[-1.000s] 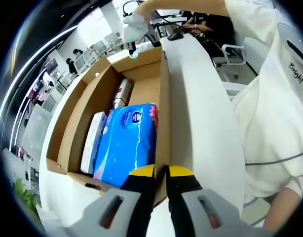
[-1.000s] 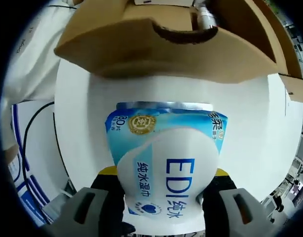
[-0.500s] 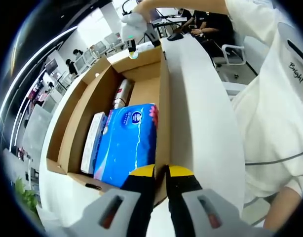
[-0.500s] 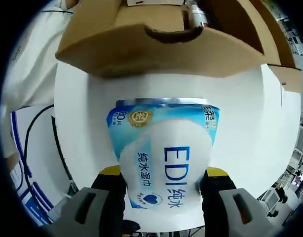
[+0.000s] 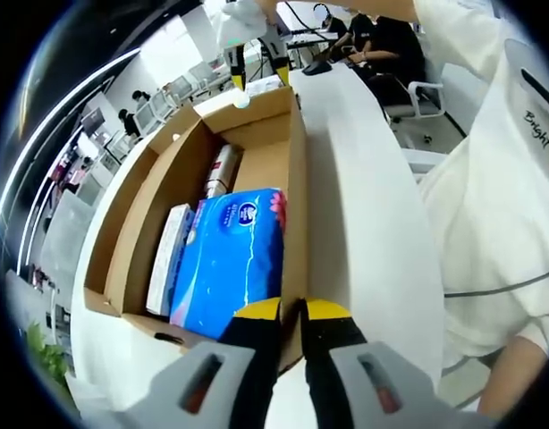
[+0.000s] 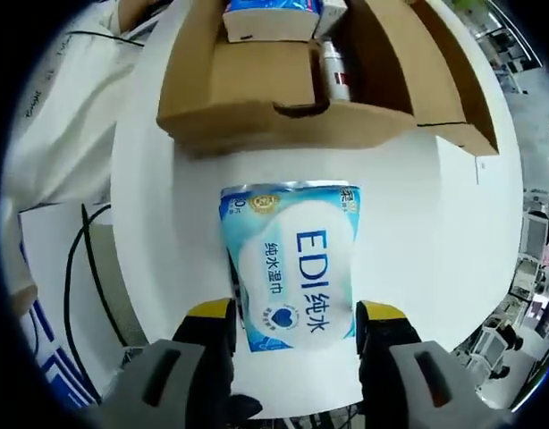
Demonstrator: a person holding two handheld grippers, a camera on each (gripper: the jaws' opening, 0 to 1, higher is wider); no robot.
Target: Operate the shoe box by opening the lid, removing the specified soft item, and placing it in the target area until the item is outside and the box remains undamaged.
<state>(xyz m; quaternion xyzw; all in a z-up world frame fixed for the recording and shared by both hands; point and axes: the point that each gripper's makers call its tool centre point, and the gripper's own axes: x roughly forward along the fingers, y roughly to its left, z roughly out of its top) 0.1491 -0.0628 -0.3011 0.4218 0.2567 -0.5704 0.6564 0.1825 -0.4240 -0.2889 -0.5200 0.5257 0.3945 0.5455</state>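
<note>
Right gripper view: gripper (image 6: 292, 322) has lifted off wipes pack (image 6: 292, 264).

The left gripper view looks along the open shoe box (image 5: 212, 223) from its near end, very close and low. The right gripper view looks down on the bench (image 6: 418, 232) from above, facing the opposite end of the shoe box, which both views share.

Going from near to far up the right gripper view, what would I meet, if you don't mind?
Right claw → wet wipes pack on the white table → cardboard shoe box
</note>
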